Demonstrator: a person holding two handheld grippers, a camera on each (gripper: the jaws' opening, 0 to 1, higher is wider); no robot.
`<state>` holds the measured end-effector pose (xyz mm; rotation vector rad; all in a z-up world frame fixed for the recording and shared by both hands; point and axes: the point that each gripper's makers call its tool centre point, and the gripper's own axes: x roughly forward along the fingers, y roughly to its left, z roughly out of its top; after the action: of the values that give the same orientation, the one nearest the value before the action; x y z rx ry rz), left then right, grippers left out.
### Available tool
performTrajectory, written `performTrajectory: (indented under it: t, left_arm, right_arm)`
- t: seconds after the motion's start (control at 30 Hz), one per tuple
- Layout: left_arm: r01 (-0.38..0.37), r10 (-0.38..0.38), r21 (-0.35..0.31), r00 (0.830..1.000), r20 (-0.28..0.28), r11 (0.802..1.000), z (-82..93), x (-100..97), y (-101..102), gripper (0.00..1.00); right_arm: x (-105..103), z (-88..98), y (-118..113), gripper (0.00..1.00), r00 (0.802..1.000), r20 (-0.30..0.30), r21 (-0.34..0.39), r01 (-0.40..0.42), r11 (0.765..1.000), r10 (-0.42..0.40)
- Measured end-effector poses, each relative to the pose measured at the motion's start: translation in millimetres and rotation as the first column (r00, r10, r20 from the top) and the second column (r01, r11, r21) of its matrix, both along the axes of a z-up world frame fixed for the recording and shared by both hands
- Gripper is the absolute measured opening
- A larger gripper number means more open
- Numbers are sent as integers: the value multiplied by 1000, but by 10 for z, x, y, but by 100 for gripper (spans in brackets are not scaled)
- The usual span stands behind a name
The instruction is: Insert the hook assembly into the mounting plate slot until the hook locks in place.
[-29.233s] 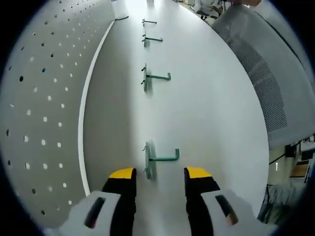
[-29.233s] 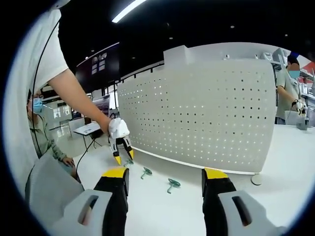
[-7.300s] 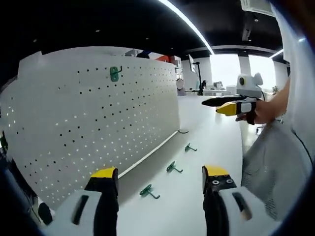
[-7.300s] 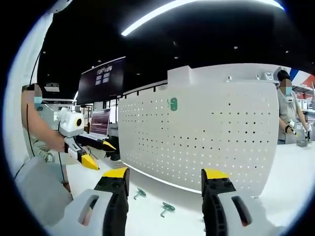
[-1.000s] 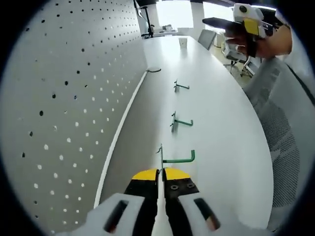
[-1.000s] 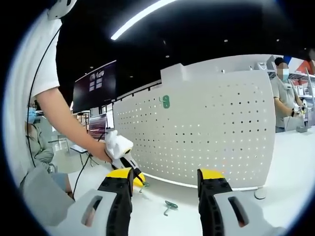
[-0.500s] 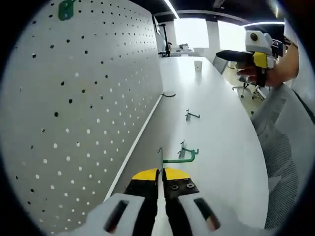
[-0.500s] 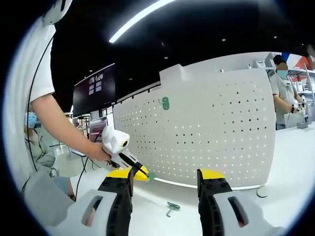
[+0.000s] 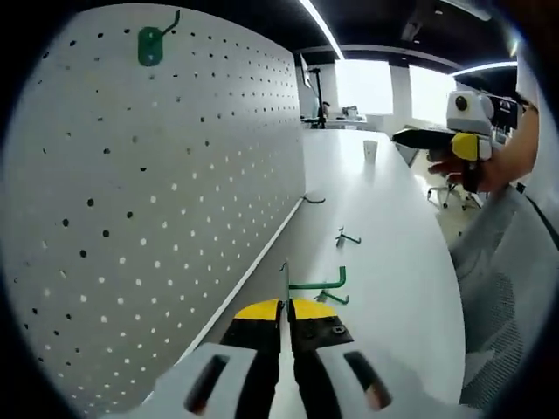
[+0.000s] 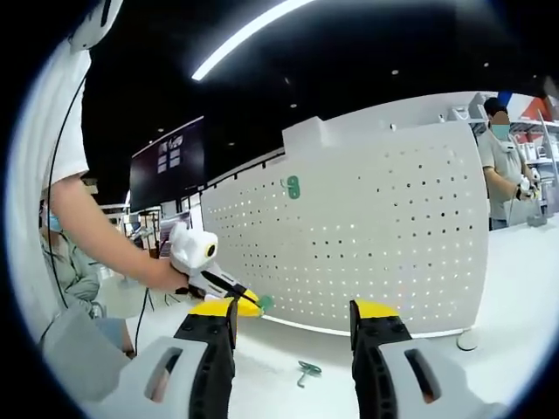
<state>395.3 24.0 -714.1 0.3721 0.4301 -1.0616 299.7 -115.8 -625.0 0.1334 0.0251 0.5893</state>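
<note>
My left gripper [image 9: 286, 306] is shut on the flat base of a green hook [image 9: 316, 283], held in the air above the white table [image 9: 384, 227]. The hook's arm points right. The white pegboard [image 9: 157, 201] rises at the left, with another green hook [image 9: 150, 44] mounted near its top. In the right gripper view, the left gripper [image 10: 224, 295] holds its green hook [image 10: 265, 302] near the pegboard's [image 10: 376, 236] lower part; the mounted hook [image 10: 293, 186] sits high on the board. My right gripper [image 10: 290, 316] is open and holds nothing; it also appears far right [image 9: 437, 138].
Two more green hooks [image 9: 348, 236] [image 9: 333, 298] lie on the table by the pegboard's foot, and one [image 10: 306, 372] shows in the right gripper view. A small cup [image 9: 370, 150] stands far back. A person [image 10: 505, 166] stands at the far right. A grey chair [image 9: 498, 288] borders the table.
The left gripper, shut on the green hook, has lifted it off the table and tilted up along the pegboard. The right gripper stays open and nearly still.
</note>
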Motion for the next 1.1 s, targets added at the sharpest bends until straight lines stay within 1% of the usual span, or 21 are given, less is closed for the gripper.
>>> performTrajectory:
  t: [0.03, 0.07, 0.13, 0.17, 0.2, 0.27, 0.33, 0.37, 0.53, 0.67, 0.73, 0.8, 0.93, 1.03, 1.1]
  left_arm:
    - [-5, 5, -15, 1000, 5, 1000, 30, -9, -2, 3]
    - [-21, 21, -35, 1000, -1, 999, 63, -18, -5, 3]
    - [-31, 32, -57, 999, 14, 998, 122, -34, -7, 3]
    - [-43, 44, -79, 999, 12, 996, 153, -36, -14, 3]
    - [-44, 46, -91, 999, 12, 995, 170, -52, -15, 3]
    - [-36, 39, -90, 999, 28, 995, 188, -88, -19, 3]
    - [-58, 61, -134, 998, 22, 989, 257, -101, -21, 3]
    - [-54, 59, -145, 998, 30, 988, 293, -122, -25, 3]
    - [-42, 52, -176, 997, 49, 983, 392, -175, -49, 3]
    - [-51, 65, -207, 996, 60, 977, 487, -186, -59, 3]
    - [-62, 77, -246, 996, 51, 967, 548, -186, -78, 3]
    - [-70, 88, -276, 995, 55, 959, 616, -199, -105, 3]
    - [-60, 81, -294, 995, 59, 954, 664, -240, -161, 3]
    - [-75, 101, -343, 993, 58, 936, 767, -254, -180, 3]
    - [-74, 104, -359, 992, 65, 931, 818, -278, -191, 3]
  right_arm:
    - [0, 3, 1, 50, 1000, 1, 1, -1, 1000, 1]
    - [-1, 5, 2, 50, 1000, 1, 2, -2, 1000, 2]
    - [-2, 9, 3, 50, 1000, 1, 1, -1, 1000, 1]
    - [0, 4, 0, 50, 1000, 1, 1, -1, 1000, 1]
    - [0, 4, 0, 50, 1000, 1, 2, -1, 1000, 1]
    - [-4, 6, 7, 50, 1000, 1, 1, -3, 1000, 3]
    - [-3, 2, 10, 50, 1000, 1, 0, -5, 1000, 5]
    - [-5, 1, 13, 50, 1000, 0, -1, -6, 1000, 6]
    - [-5, 7, 8, 50, 1000, 0, 0, -3, 1000, 3]
    - [-9, 7, 10, 49, 1000, 1, -3, -5, 1000, 5]
    - [-9, 6, 12, 49, 1000, 1, -3, -7, 1000, 7]
    - [-11, 6, 15, 49, 1000, 1, -5, -7, 1000, 7]
    - [-13, 6, 20, 48, 1000, 0, -6, -9, 1000, 9]
    - [-13, 12, 14, 48, 1000, 2, -2, -6, 1000, 6]
    - [-12, 17, 9, 48, 1000, 2, 0, -4, 1000, 4]
